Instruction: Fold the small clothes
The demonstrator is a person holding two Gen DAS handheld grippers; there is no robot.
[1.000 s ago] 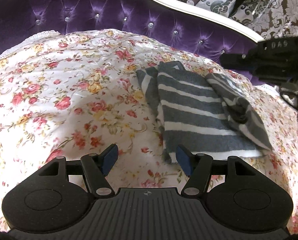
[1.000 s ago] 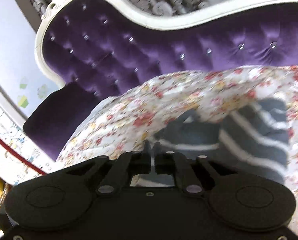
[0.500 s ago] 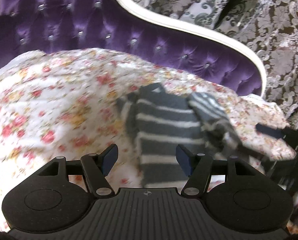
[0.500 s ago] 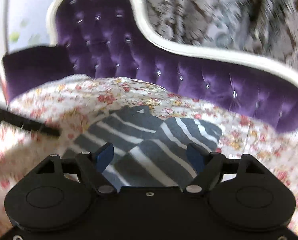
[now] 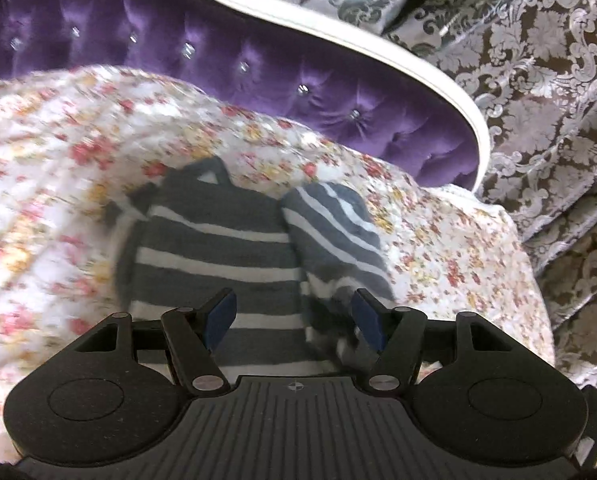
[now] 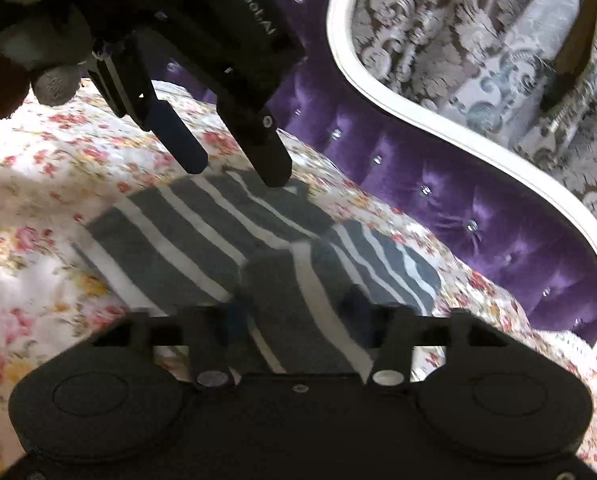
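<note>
A: Garment first. Where does it lie?

B: Grey with white stripes, on the floral quilt, near the quilt's far side, close to the purple headboard. Main body is folded flat. A sleeve is turned over on its right side, stripes slanting across the body's stripes.

A: Left gripper?

B: Fingers spread wide, nothing between them. Blue pads visible. It hovers over the near edge of the garment; own view shows the body and the sleeve's lower end in the gap. Contact with the cloth can't be told.

A: Does it show in the other view?

B: Yes, right wrist view has it coming in from the top left, both fingers pointing down toward the garment's far edge. Fingertips look just above or at the cloth, can't tell which. A gloved hand shows behind it.

A: Right gripper?

B: Fingers wide apart too, blurred and dark. It sits over the near part of the garment, sleeve ahead and right. Nothing gripped.

A: Background?

B: White headboard trim, grey damask curtain behind. Both views blurred in places.
</note>
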